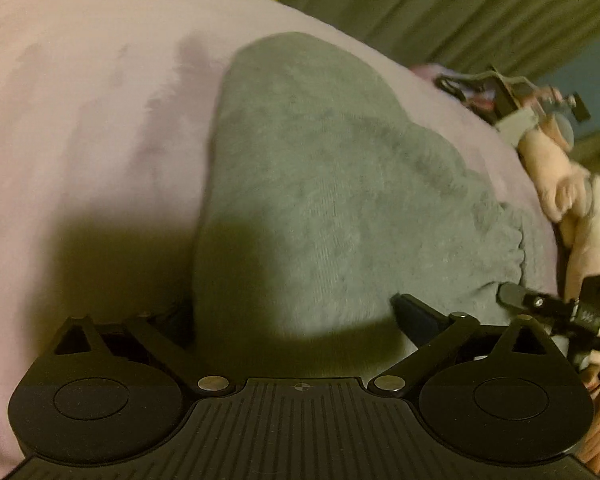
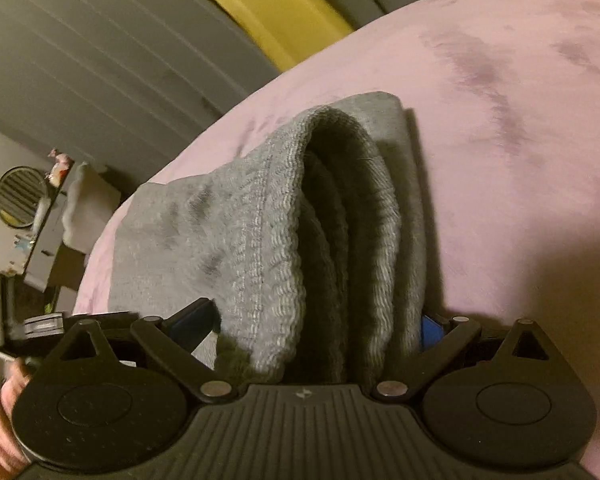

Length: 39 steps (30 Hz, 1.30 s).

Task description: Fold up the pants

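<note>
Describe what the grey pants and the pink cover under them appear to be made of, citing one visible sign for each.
Grey pants: apparently a soft knitted fabric, matte; the right wrist view shows ribbed knit rows and a stitched seam along the folded band. Pink cover: seemingly a plush, velvety textile, since darker brushed streaks mark its nap. Exact fibres cannot be told.

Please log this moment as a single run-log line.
task: fold pants | pants: grey, folded, on pink cover | right gripper: fingers astride folded edge | left gripper: open over pants
</note>
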Available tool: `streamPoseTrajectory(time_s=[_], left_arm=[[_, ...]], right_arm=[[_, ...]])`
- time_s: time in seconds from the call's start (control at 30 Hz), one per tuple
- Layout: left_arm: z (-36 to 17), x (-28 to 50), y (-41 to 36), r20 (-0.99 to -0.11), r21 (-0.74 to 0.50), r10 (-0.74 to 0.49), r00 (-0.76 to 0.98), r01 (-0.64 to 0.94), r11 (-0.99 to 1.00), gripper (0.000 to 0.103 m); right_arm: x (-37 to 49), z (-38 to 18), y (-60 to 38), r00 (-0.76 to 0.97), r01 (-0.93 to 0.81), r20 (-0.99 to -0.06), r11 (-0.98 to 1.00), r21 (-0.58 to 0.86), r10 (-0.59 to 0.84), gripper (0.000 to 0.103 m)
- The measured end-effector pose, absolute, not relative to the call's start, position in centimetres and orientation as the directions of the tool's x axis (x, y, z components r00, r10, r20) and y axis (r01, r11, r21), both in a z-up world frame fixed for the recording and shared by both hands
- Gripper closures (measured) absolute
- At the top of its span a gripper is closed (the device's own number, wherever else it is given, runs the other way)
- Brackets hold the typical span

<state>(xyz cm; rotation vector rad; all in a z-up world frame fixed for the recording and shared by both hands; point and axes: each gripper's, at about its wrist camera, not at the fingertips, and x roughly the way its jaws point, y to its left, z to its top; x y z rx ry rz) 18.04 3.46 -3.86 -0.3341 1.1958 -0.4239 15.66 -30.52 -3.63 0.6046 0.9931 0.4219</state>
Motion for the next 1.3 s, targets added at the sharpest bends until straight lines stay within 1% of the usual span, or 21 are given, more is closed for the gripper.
streamPoseTrajectory(time_s=[0.03, 0.07, 0.1, 0.17, 0.23, 0.3, 0.37, 0.4, 0.43, 0.47, 0.5, 0.53, 0.67, 0.93, 1.0, 1.03, 1.1, 1.13, 1.17, 1.23, 1.3], left_arm=[[-3.8, 18.4, 3.1, -0.818, -0.466, -0.49, 0.302, 0.152, 0.872, 0.0], [-3.8, 18.8, 2.8, -0.817, -0.47, -0.495, 0.297, 0.156, 0.869, 0.0], [-3.7, 19.1, 2.6, -0.81, -0.482, -0.506, 0.297, 0.156, 0.862, 0.0], [-3.7, 19.3, 2.8, -0.779, -0.519, -0.545, 0.309, 0.169, 0.838, 0.005], [-3.9, 19.2, 3.4, -0.765, -0.525, -0.555, 0.327, 0.181, 0.831, 0.013], [-4.7, 19.2, 4.0, -0.749, -0.549, -0.572, 0.333, 0.171, 0.818, 0.014], [-4.7, 19.5, 4.3, -0.742, -0.564, -0.58, 0.337, 0.155, 0.811, 0.014], [-4.7, 19.5, 4.3, -0.744, -0.566, -0.574, 0.344, 0.133, 0.814, 0.016], [-4.4, 19.5, 4.2, -0.747, -0.556, -0.56, 0.357, 0.127, 0.822, 0.029], [-4.1, 19.2, 4.2, -0.747, -0.543, -0.552, 0.37, 0.138, 0.828, 0.044], [-3.8, 18.9, 4.0, -0.748, -0.53, -0.543, 0.381, 0.148, 0.835, 0.048], [-3.6, 18.6, 4.0, -0.746, -0.525, -0.54, 0.39, 0.154, 0.837, 0.054], [-2.3, 18.2, 3.5, -0.729, -0.524, -0.531, 0.432, 0.146, 0.839, 0.065], [1.6, 18.9, 3.1, -0.676, -0.52, -0.548, 0.493, 0.209, 0.828, 0.07], [2.4, 19.5, 3.1, -0.657, -0.519, -0.545, 0.521, 0.211, 0.828, 0.069], [2.7, 19.8, 3.1, -0.662, -0.505, -0.53, 0.531, 0.206, 0.838, 0.066], [2.7, 20.7, 2.9, -0.715, -0.461, -0.455, 0.531, 0.132, 0.877, 0.054], [2.4, 20.8, 2.9, -0.743, -0.429, -0.409, 0.53, 0.093, 0.899, 0.046], [2.2, 20.8, 3.0, -0.771, -0.378, -0.347, 0.534, 0.053, 0.924, 0.047], [2.0, 19.8, 2.7, -0.785, -0.282, -0.26, 0.562, 0.049, 0.958, 0.047], [2.1, 18.2, 2.0, -0.764, -0.223, -0.223, 0.606, 0.076, 0.972, 0.041]], right_arm=[[15.7, -3.7, -30.5, 0.487, -0.06, -0.64, 0.754, 0.654, 0.594, 0.005], [15.8, -3.8, -30.9, 0.485, -0.061, -0.636, 0.749, 0.66, 0.6, 0.01], [15.9, -3.8, -31.0, 0.485, -0.057, -0.631, 0.742, 0.667, 0.605, 0.021], [16.1, -4.1, -32.0, 0.477, -0.054, -0.608, 0.711, 0.701, 0.635, 0.028], [16.3, -4.6, -32.4, 0.472, -0.044, -0.596, 0.692, 0.72, 0.65, 0.028], [16.8, -4.9, -32.2, 0.465, -0.043, -0.59, 0.683, 0.729, 0.66, 0.021], [17.2, -4.7, -31.5, 0.459, -0.053, -0.599, 0.693, 0.719, 0.657, 0.008], [17.4, -4.5, -30.9, 0.462, -0.057, -0.615, 0.713, 0.699, 0.639, 0.007], [17.4, -4.3, -30.4, 0.47, -0.059, -0.631, 0.735, 0.675, 0.617, 0.008], [17.1, -3.9, -29.9, 0.48, -0.062, -0.647, 0.759, 0.648, 0.592, 0.014], [16.8, -3.5, -29.6, 0.492, -0.064, -0.667, 0.788, 0.613, 0.559, 0.029], [16.5, -3.1, -29.3, 0.499, -0.067, -0.681, 0.807, 0.587, 0.536, 0.035], [15.5, -0.9, -28.8, 0.541, -0.106, -0.65, 0.81, 0.577, 0.534, 0.043], [16.5, 4.3, -27.9, 0.621, -0.206, -0.554, 0.797, 0.568, 0.555, 0.048], [17.0, 5.0, -28.4, 0.643, -0.205, -0.54, 0.801, 0.563, 0.544, 0.049], [17.4, 5.3, -28.7, 0.653, -0.201, -0.543, 0.812, 0.548, 0.527, 0.048], [18.0, 5.7, -29.3, 0.666, -0.154, -0.577, 0.843, 0.515, 0.474, 0.036], [18.4, 5.7, -29.8, 0.677, -0.09, -0.612, 0.871, 0.482, 0.408, 0.018], [18.4, 5.9, -30.3, 0.698, -0.021, -0.637, 0.899, 0.437, 0.326, 0.011], [17.3, 6.2, -31.4, 0.74, 0.03, -0.632, 0.927, 0.373, 0.23, 0.011], [16.0, 6.3, -31.4, 0.756, 0.015, -0.62, 0.941, 0.338, 0.211, 0.011]])
